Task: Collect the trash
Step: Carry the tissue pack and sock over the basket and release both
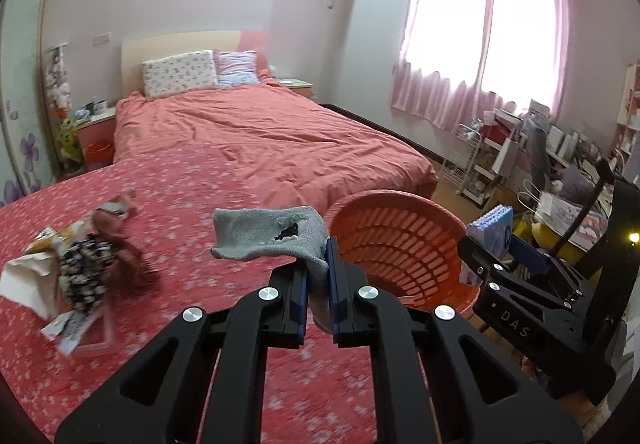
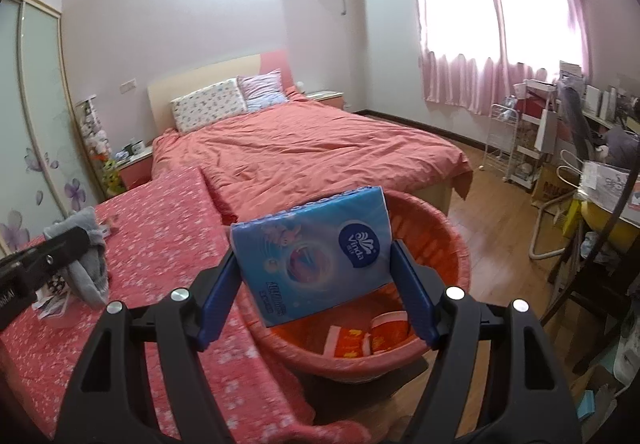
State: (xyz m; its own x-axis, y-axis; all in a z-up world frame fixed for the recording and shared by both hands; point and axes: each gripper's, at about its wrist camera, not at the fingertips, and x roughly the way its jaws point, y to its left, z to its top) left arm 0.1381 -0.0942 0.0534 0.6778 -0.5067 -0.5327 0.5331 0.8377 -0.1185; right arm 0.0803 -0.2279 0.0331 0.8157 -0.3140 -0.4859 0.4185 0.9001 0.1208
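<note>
Our left gripper point(image 1: 317, 286) pinches a grey sock point(image 1: 268, 234), its free end hanging out over the floral bedspread point(image 1: 192, 187) just left of the orange basket point(image 1: 396, 240). Our right gripper point(image 2: 316, 294) clamps a blue tissue pack point(image 2: 320, 252), holding it tilted above the basket's mouth, where red-and-white wrappers point(image 2: 362, 340) lie on the bottom. Farther left on the bedspread we see a blurred heap of paper and packaging point(image 1: 68, 268).
</note>
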